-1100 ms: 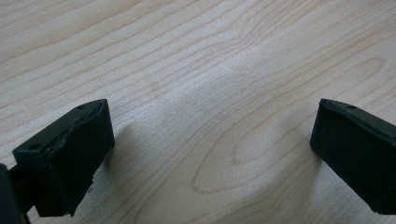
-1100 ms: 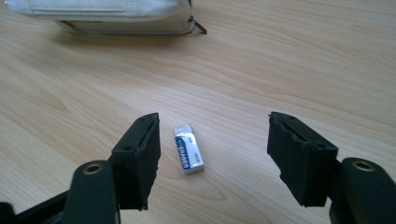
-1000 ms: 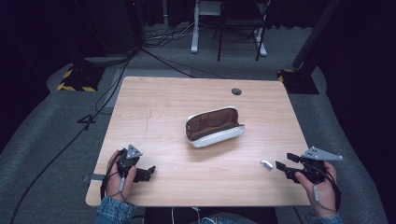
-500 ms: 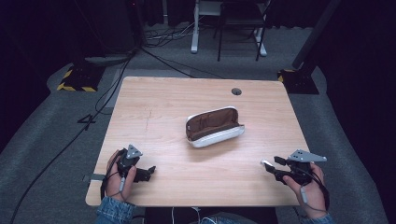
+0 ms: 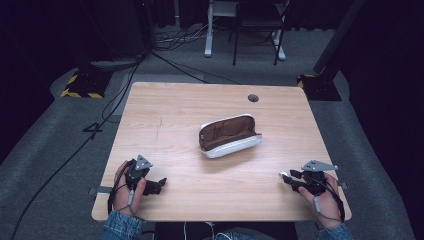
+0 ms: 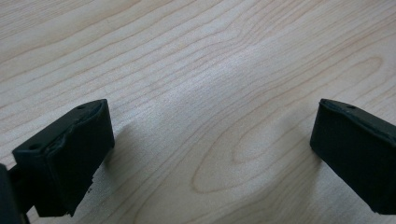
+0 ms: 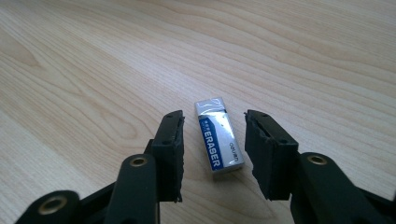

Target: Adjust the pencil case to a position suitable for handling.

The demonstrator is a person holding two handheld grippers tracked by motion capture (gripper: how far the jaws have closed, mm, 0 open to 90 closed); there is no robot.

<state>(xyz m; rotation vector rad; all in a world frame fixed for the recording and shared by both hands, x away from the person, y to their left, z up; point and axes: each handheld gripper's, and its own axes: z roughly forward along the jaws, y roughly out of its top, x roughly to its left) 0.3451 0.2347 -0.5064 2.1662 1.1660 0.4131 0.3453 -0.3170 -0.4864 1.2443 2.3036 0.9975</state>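
Table (image 5: 175, 125): pale wood top, bare across most of its far and left parts, a small round grommet (image 5: 253, 98) near the far edge. Dark floor all round, cables trailing off the far left corner.

Pencil case (image 5: 229, 136): lies open near the middle of the table, brown lining up, white shell beneath, well apart from both grippers. Open wood on every side of it.

Left gripper (image 5: 159, 185): sits near the near left edge, hand around it. In the left gripper view its jaws stand wide over bare wood grain, nothing between them.

Right gripper (image 5: 286, 178): near the near right corner, close to the table's right edge, jaws pointing left toward the open middle. Jaws have just been closing; they stand narrow, one on each side of the eraser, a thin gap showing on both sides, pads not pressing.

Eraser (image 7: 218, 139): small white block in a blue-and-white sleeve, flat on the wood, lengthwise between the right gripper's jaws. In the high view it is a pale speck (image 5: 283, 175) at the jaw tips.
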